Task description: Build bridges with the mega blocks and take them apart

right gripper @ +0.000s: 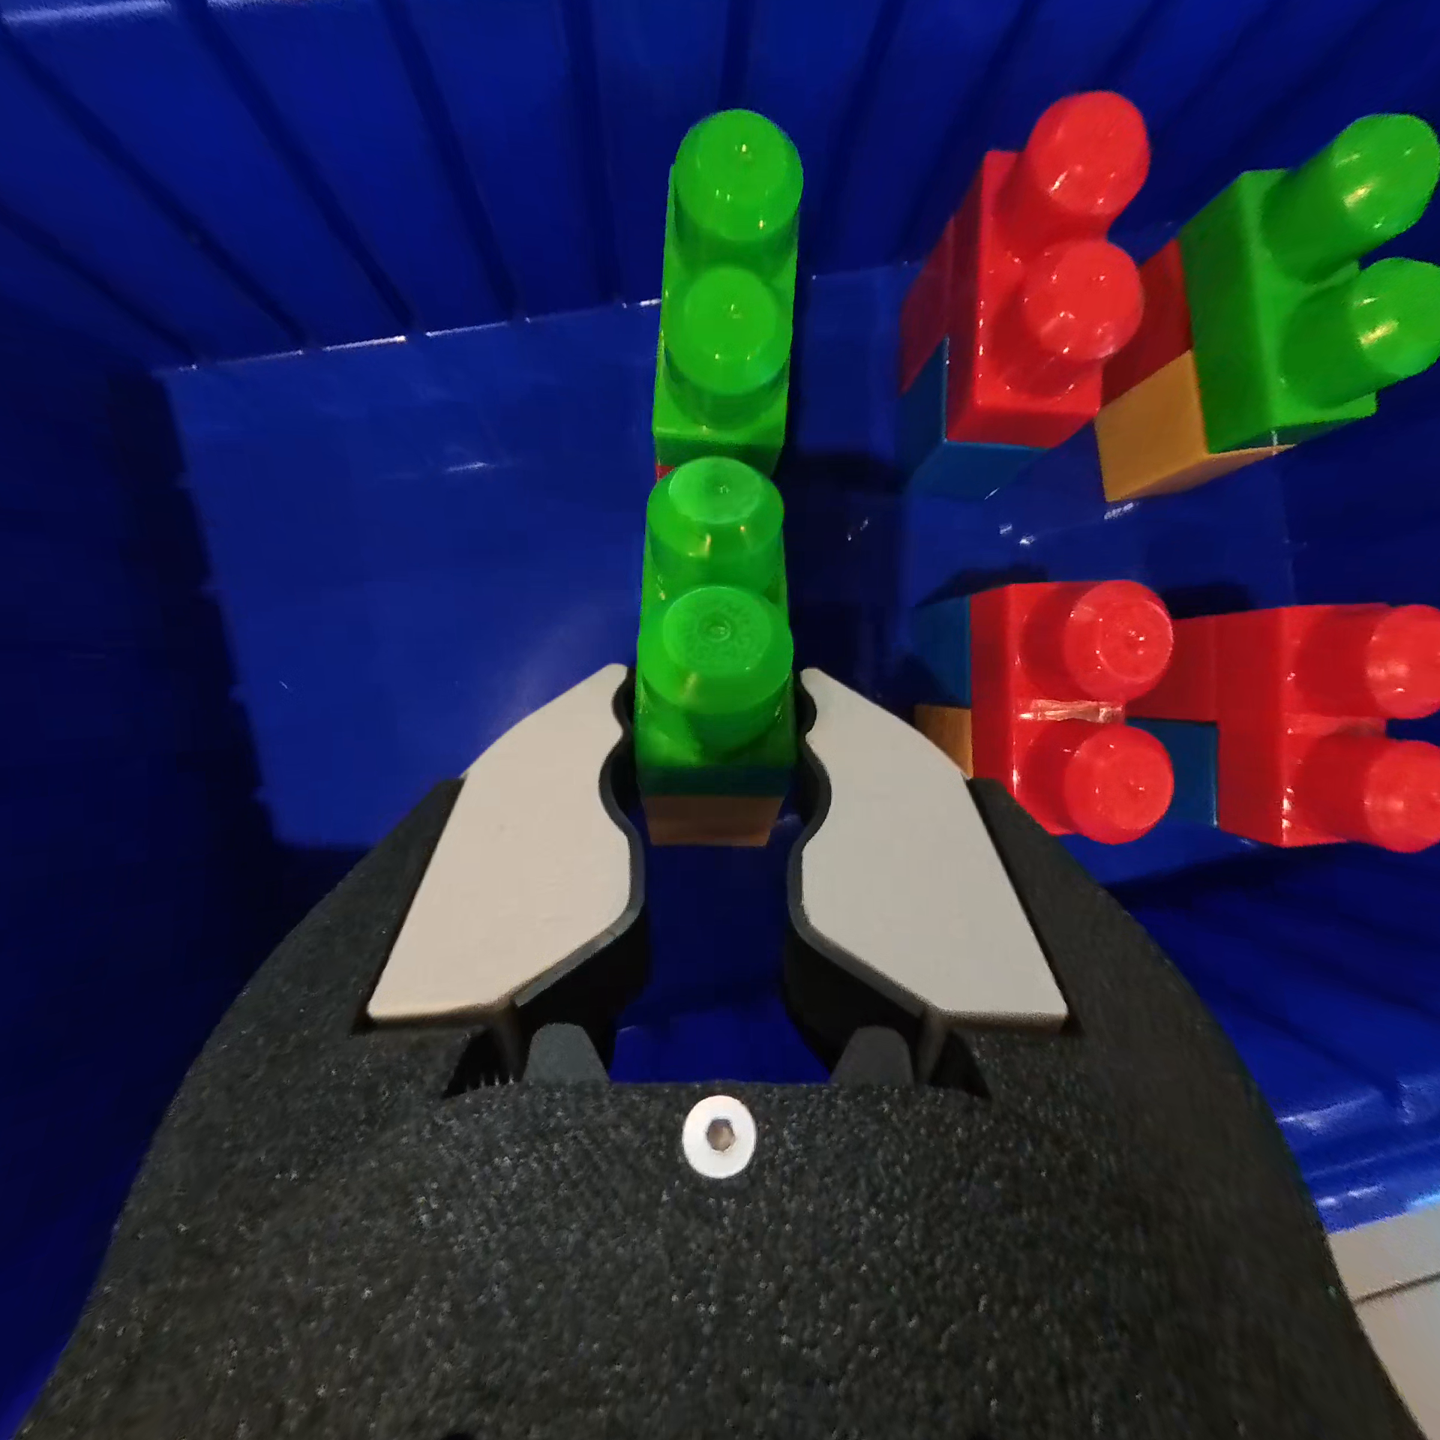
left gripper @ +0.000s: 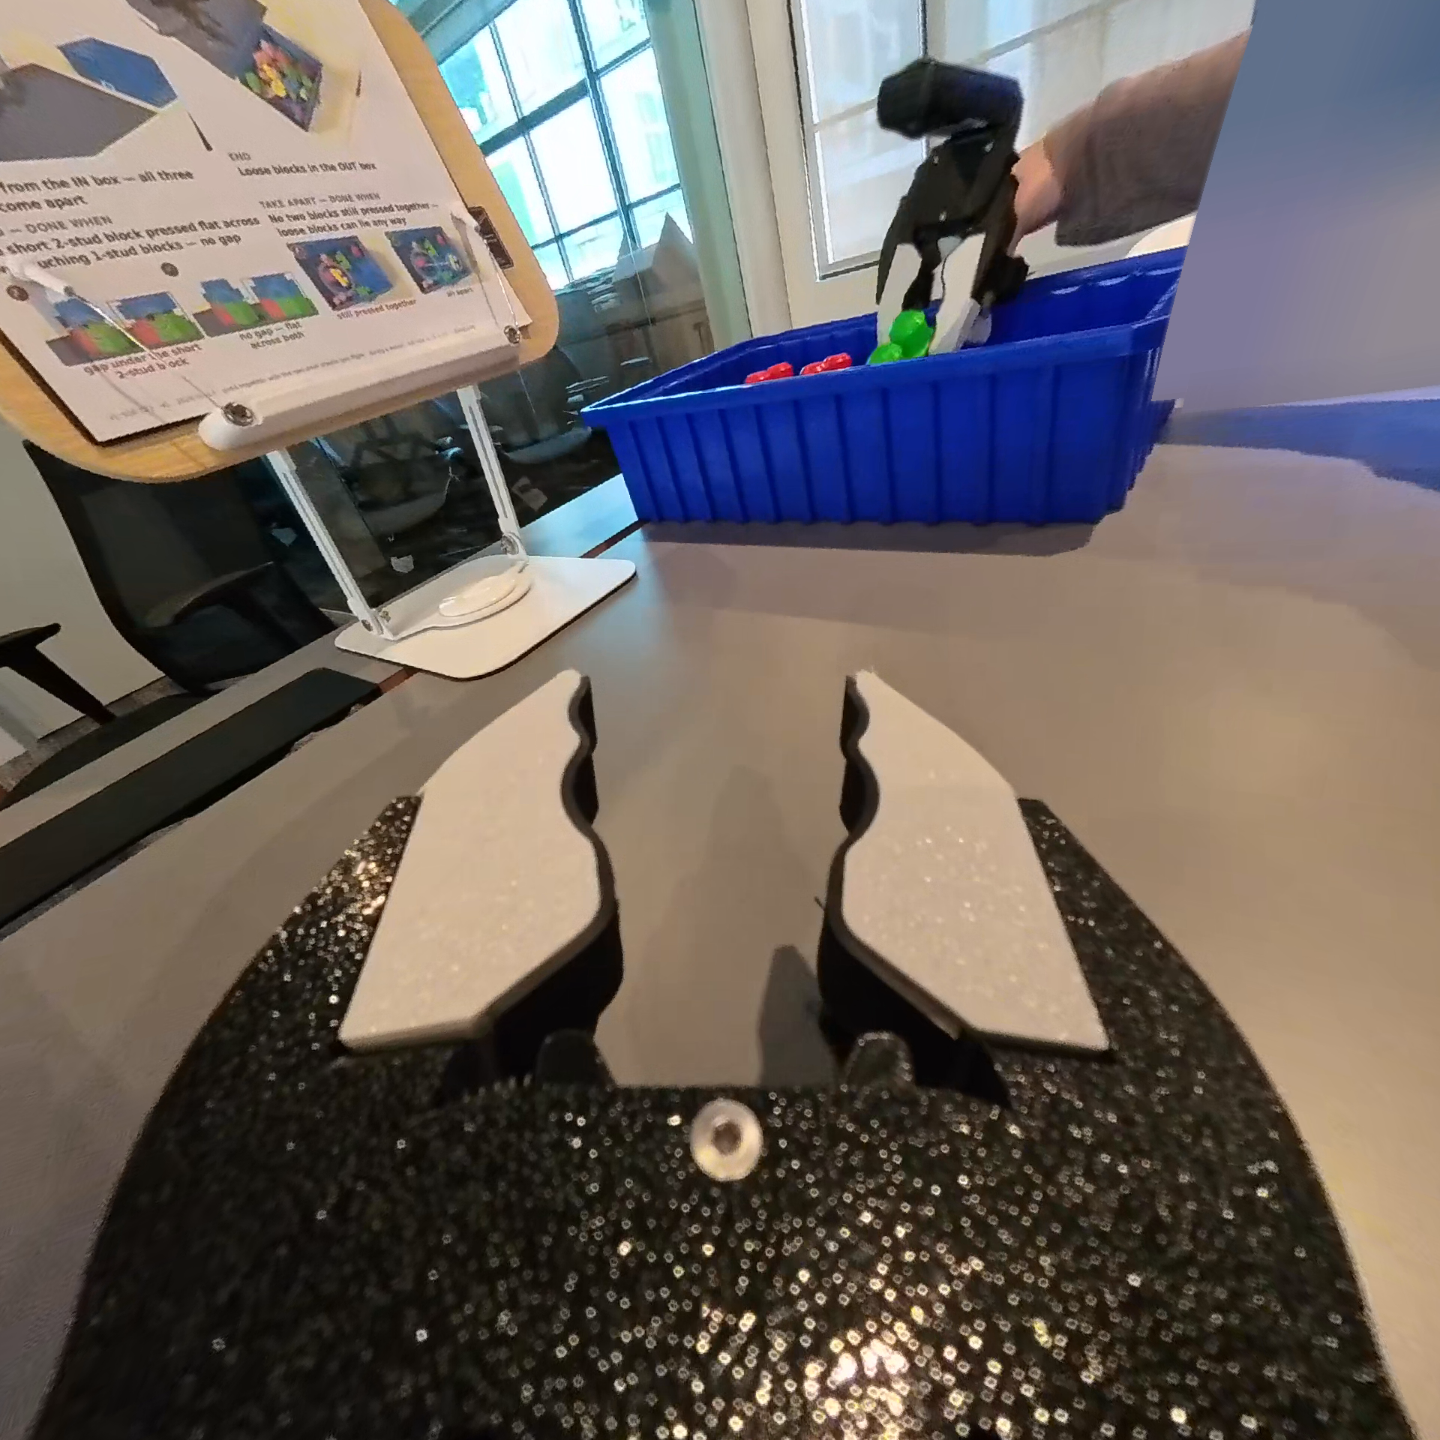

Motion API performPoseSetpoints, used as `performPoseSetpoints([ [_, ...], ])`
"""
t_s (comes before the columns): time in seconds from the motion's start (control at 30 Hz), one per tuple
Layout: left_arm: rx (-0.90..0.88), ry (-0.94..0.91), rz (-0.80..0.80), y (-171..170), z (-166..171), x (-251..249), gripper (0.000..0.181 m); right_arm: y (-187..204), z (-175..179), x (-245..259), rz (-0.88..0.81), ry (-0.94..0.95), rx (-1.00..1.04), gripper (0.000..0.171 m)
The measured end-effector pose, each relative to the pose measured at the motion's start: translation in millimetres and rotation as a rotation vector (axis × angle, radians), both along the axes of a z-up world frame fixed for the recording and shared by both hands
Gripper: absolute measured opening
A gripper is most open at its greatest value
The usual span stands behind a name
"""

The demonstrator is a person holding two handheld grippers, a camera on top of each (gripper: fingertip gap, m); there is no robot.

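Inside the blue bin (right gripper: 390, 545), the right tongs (right gripper: 713, 701) clamp a green bridge (right gripper: 713, 639), another green bridge (right gripper: 728, 312) just ahead and red bridges (right gripper: 1091, 701) crowding beside. The left tongs (left gripper: 713, 701) hang open, empty, above the grey surface (left gripper: 1013, 623), near an instruction stand (left gripper: 257, 234).

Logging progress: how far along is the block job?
Early. Done: nothing shows outside the bin; the table ahead of the open left tongs holds no blocks. In hand: right tongs grip a green-topped bridge in the bin. Left: four more bridges, such as a red one, still assembled.
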State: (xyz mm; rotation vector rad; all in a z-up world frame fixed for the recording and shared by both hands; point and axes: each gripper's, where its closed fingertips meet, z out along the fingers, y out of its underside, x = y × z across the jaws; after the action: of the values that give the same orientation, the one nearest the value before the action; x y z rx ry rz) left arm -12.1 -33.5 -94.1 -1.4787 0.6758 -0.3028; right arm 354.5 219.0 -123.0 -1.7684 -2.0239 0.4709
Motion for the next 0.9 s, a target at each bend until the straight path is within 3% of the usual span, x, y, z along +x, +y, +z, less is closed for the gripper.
performPoseSetpoints([
  [0.23,-0.007,-0.03,-0.011,-1,2,-3,0.059,2,3,-8,-0.02,0.022,-0.047,0.037],
  [0.33,-0.003,-0.025,-0.018,-2,2,-2,0.058,5,-8,-2,-0.024,-0.103,-0.037,0.037],
  [0.6,-0.002,-0.019,-0.035,-5,1,1,0.058,7,-9,-1,-0.025,-0.093,-0.07,0.037],
  [0.8,-0.002,-0.017,-0.036,-5,1,1,0.058,6,-14,17,-0.093,-0.166,-0.103,0.059],
  [0.9,-0.005,-0.013,-0.041,-5,0,2,0.058,4,-9,14,-0.092,-0.171,-0.084,0.057],
])
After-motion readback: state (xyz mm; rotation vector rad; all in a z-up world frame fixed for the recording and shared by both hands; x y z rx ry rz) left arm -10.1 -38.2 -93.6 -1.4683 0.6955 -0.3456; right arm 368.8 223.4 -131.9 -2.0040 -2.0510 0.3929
